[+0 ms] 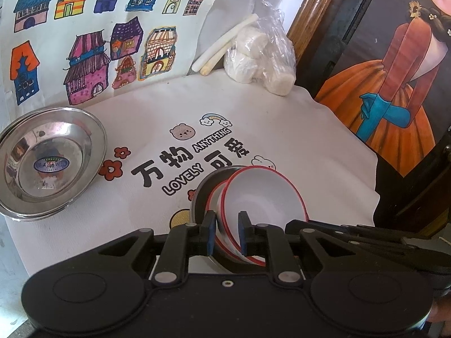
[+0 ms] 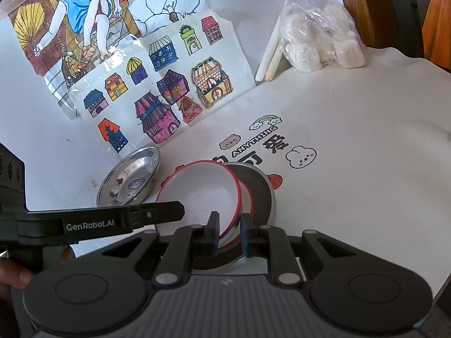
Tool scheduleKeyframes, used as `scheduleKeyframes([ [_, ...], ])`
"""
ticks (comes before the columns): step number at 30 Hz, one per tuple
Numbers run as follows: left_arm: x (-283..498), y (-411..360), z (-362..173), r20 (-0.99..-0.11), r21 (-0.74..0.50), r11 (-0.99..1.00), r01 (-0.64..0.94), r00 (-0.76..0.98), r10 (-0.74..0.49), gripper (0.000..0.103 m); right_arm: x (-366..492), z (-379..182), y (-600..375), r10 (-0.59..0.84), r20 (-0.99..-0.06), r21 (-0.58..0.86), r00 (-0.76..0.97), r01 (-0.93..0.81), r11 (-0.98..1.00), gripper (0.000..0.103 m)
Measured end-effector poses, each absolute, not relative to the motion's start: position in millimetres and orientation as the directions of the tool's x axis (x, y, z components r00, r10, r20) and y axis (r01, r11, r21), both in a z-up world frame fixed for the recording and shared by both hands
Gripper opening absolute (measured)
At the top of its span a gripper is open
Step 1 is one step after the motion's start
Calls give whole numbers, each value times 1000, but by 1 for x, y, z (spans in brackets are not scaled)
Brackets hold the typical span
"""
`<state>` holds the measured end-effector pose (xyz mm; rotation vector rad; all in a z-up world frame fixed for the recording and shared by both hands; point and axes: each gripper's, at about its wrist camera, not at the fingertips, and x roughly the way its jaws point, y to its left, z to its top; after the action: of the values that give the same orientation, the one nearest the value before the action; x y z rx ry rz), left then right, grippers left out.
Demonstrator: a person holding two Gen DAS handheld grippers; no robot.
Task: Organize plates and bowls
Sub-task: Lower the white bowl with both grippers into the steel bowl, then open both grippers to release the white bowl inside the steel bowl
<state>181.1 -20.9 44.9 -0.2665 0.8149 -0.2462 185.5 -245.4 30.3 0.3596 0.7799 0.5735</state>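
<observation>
Two red-rimmed white bowls [image 1: 262, 197] sit nested and tilted inside a steel bowl [image 1: 198, 197] on the printed white cloth. My left gripper [image 1: 227, 233] is shut on the near rim of the white bowls, one pad inside the top bowl and one outside. In the right wrist view my right gripper [image 2: 230, 233] is shut on the white bowls [image 2: 197, 191] from the other side, with the steel bowl [image 2: 265, 194] around them. The left gripper's black arm [image 2: 112, 222] crosses in from the left. A stack of shallow steel plates [image 1: 48, 163] [image 2: 129, 180] lies at the left.
A plastic bag of white rolls [image 1: 259, 59] and two pale sticks [image 1: 222, 45] lie at the back. Children's drawings of houses [image 1: 84, 42] lean along the back wall. A framed painting [image 1: 394, 84] stands beyond the cloth's right edge [image 1: 375, 169].
</observation>
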Motion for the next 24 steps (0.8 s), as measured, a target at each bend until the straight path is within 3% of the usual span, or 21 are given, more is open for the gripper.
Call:
scheduleKeyframes([
  [24,184,-21,41,-685,-330,937,113,654,-320,19,187,28,-242,610,-555,510,566,-348,787,25],
])
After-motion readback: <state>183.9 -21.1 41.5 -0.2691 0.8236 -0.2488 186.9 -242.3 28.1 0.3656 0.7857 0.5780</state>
